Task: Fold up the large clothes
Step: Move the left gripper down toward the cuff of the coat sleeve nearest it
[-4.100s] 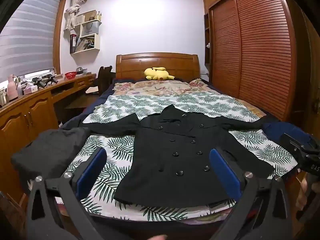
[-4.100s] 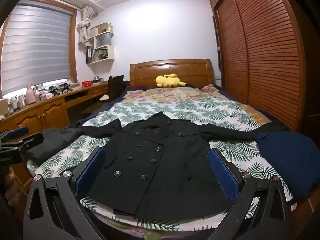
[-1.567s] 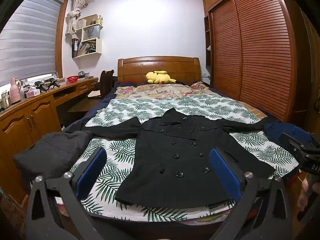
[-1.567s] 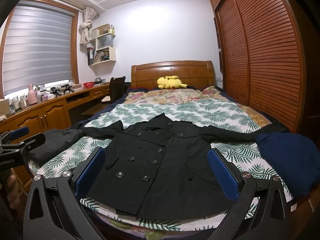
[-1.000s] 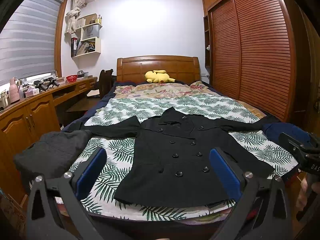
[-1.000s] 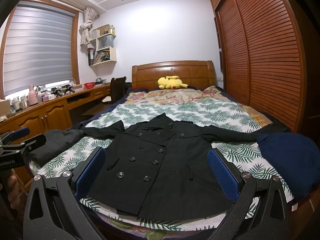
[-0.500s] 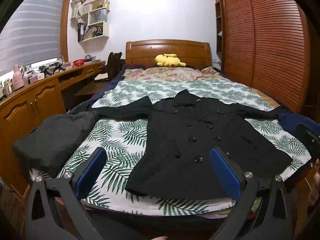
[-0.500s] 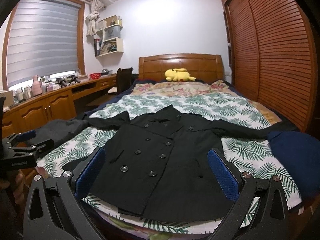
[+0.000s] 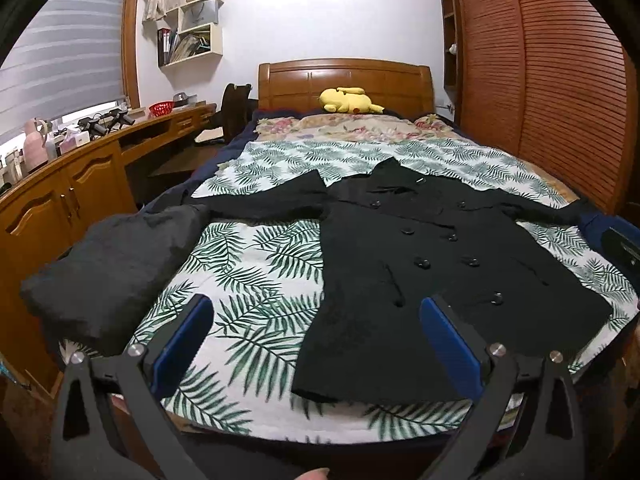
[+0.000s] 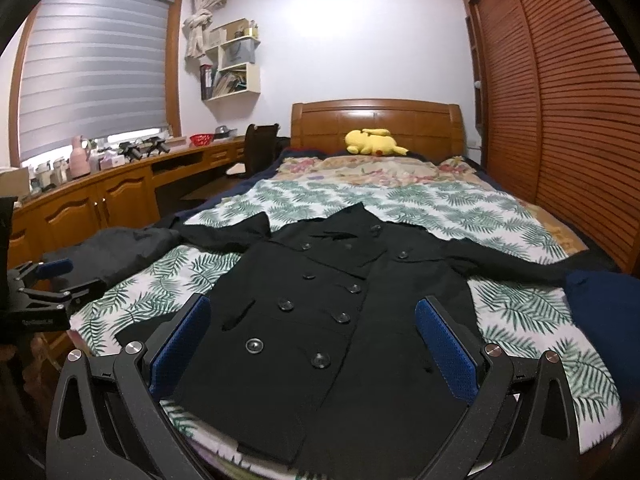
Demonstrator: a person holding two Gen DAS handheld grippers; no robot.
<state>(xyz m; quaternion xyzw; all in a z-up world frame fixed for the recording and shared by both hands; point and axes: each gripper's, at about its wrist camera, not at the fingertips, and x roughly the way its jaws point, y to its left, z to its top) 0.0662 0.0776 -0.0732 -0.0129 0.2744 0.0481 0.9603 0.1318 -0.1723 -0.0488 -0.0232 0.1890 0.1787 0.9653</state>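
A black double-breasted coat lies flat and face up on the leaf-print bedspread, sleeves spread to both sides, hem toward the foot of the bed. My left gripper is open above the foot edge, over the coat's lower left corner and bare bedspread. My right gripper is open over the coat's lower front, near the hem. Neither touches the fabric. The left gripper also shows at the left edge of the right wrist view.
A dark grey folded garment lies at the bed's left foot corner, a navy one at the right. A yellow plush rests by the headboard. A wooden desk runs along the left, a slatted wardrobe along the right.
Both grippers have moved forward and lower toward the bed; the coat looks larger. The left view has shifted left. Both stay open and the coat has not moved.
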